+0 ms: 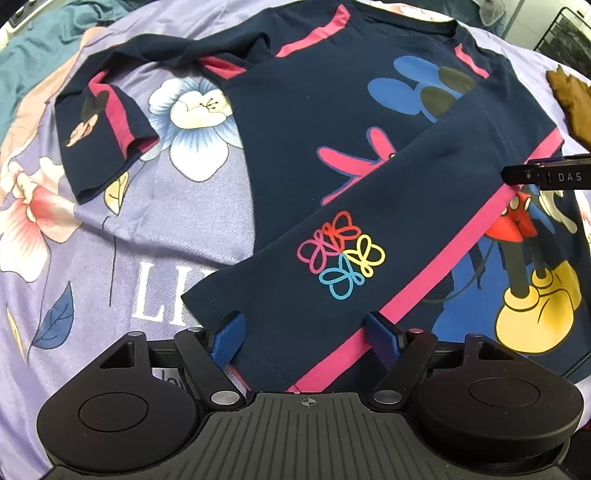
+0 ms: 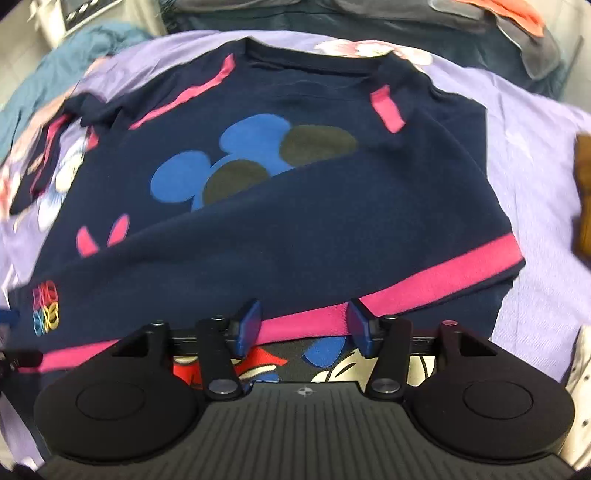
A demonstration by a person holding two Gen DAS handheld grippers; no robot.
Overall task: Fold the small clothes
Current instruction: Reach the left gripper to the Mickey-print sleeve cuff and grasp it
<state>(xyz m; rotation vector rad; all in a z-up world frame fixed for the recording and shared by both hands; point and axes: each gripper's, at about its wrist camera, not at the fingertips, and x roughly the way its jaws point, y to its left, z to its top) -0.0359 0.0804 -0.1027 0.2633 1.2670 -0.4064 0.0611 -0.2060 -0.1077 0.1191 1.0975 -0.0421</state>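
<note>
A navy long-sleeved shirt (image 1: 314, 122) with pink stripes and cartoon mouse prints lies on a lilac floral bedsheet (image 1: 110, 236). Its right sleeve (image 1: 369, 229), with a coloured flower logo, is folded diagonally across the front. Its other sleeve (image 1: 107, 140) lies spread at the far left. My left gripper (image 1: 306, 328) is open, its blue fingers either side of the folded sleeve's cuff. My right gripper (image 2: 303, 325) is open over the same sleeve's pink stripe (image 2: 406, 288); it also shows in the left wrist view (image 1: 546, 175) at the right edge.
A brown cloth (image 1: 569, 99) lies on the sheet to the right of the shirt, also in the right wrist view (image 2: 583, 195). Teal fabric (image 2: 74, 55) is bunched at the far left. Dark and orange clothes (image 2: 517, 22) lie beyond the sheet.
</note>
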